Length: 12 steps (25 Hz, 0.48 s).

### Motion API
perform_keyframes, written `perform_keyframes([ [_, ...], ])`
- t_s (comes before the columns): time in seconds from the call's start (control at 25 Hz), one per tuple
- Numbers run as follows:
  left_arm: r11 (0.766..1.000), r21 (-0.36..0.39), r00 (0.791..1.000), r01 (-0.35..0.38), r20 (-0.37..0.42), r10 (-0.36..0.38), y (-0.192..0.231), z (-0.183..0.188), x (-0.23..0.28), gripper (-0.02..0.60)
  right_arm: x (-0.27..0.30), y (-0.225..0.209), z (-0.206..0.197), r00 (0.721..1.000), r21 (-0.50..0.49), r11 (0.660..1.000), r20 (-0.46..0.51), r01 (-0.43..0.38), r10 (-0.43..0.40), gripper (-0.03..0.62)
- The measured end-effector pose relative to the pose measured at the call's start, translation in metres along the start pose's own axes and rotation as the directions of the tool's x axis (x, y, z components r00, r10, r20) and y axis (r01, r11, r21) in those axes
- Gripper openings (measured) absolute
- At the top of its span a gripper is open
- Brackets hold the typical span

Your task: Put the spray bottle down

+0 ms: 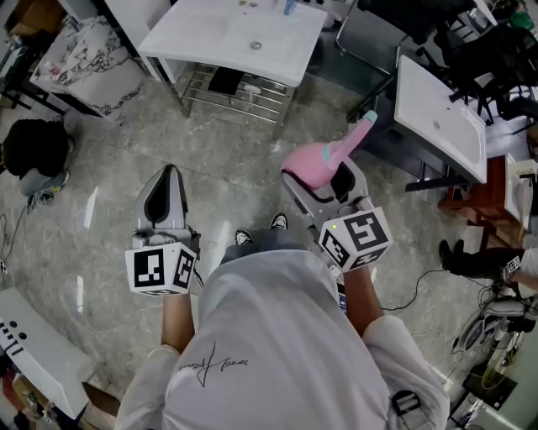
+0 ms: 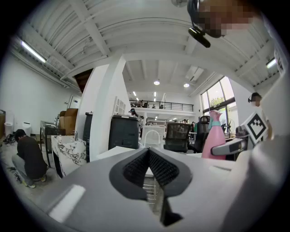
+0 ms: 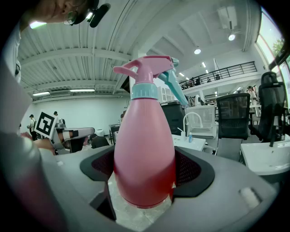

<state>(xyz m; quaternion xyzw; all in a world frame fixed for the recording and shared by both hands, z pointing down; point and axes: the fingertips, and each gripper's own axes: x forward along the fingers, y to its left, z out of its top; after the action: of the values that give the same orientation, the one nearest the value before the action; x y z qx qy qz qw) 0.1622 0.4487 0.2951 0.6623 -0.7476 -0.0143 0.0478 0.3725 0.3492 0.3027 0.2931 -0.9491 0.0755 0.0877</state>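
While the right gripper [image 3: 144, 168] grips the pink spray bottle [image 3: 144, 136] above the floor [image 1: 101, 252] (left gripper [image 2: 148, 156] closed, empty), nothing has been set down yet.

From the head view we see only part of the pink spray bottle [image 1: 307, 159]; its lower body is hidden by the right gripper [image 1: 324, 178]. The far white surface [image 1: 227, 38] is cut by the top edge, and the small items [image 1: 287, 7] on it are too small to tell.
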Motion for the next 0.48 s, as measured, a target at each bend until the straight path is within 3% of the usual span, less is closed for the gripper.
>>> perform_keyframes([
  [0.28, 1.0, -0.001, 1.0, -0.004, -0.004, 0.004, 0.016, -0.001, -0.013, 0.052, 0.001, 0.012, 0.004, 1.0, 0.001, 1.0, 0.019, 0.025, -0.025, 0.371],
  [0.48, 1.0, 0.007, 1.0, -0.003, 0.014, 0.003, 0.026, 0.006, -0.019, 0.052, 0.01, 0.023, 0.017, 0.999, -0.004, 1.0, 0.048, -0.003, 0.003, 0.373],
])
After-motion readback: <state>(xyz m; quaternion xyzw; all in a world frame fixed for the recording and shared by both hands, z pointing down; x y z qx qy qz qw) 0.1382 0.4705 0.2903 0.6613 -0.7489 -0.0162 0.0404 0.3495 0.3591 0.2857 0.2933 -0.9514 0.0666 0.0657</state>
